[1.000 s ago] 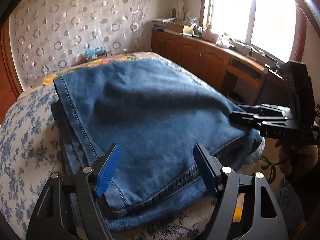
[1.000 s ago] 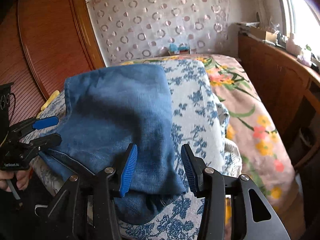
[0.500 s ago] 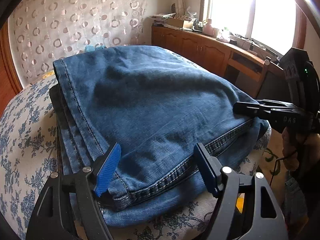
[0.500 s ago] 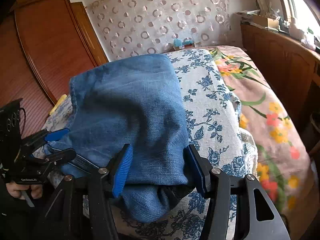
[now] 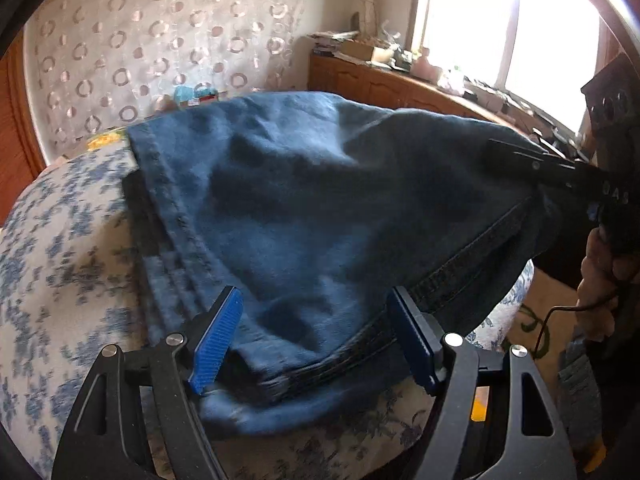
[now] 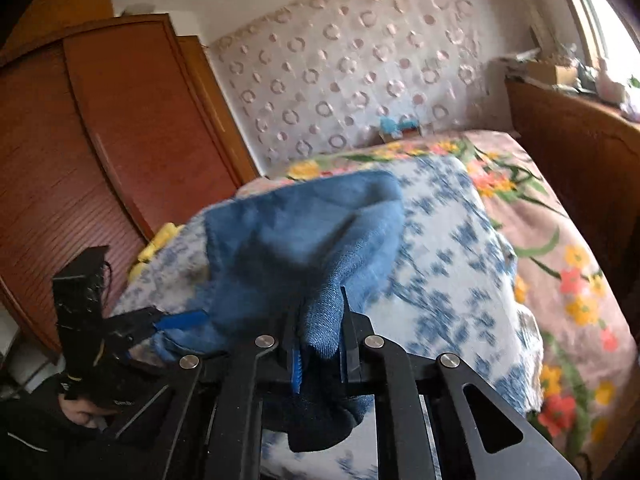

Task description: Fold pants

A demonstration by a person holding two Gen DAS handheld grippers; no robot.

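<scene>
I am looking along my left tool point(image 5: 312, 344), and its blue pads are standing spread apart with the near hem corner of the pants point(image 5: 304, 216) lying between them, neither pad pressing the cloth. The pants are lying folded on the blue-flowered cover point(image 5: 60, 248) of the bed, filling the middle of this view, with the layers under the top fold hidden from me. At three o'clock my right tool point(image 5: 532, 168) is reaching in dark against the bright window point(image 5: 512, 20), and I cannot make out its tips there, since they are sinking into the shadowed denim. In the right wrist view that right tool point(image 6: 320, 344) has just been closing and is now pinching a bunched fold of the pants point(image 6: 304, 248), the pads pressed together on the cloth, which is rising off the cover towards it. The picture is smeared with blur, so the far hem is hard to read. At nine o'clock there the left tool point(image 6: 176, 320) is showing, its far pad hidden behind denim, and the hand point(image 6: 84, 412) holding it is mostly cut off by the frame.
</scene>
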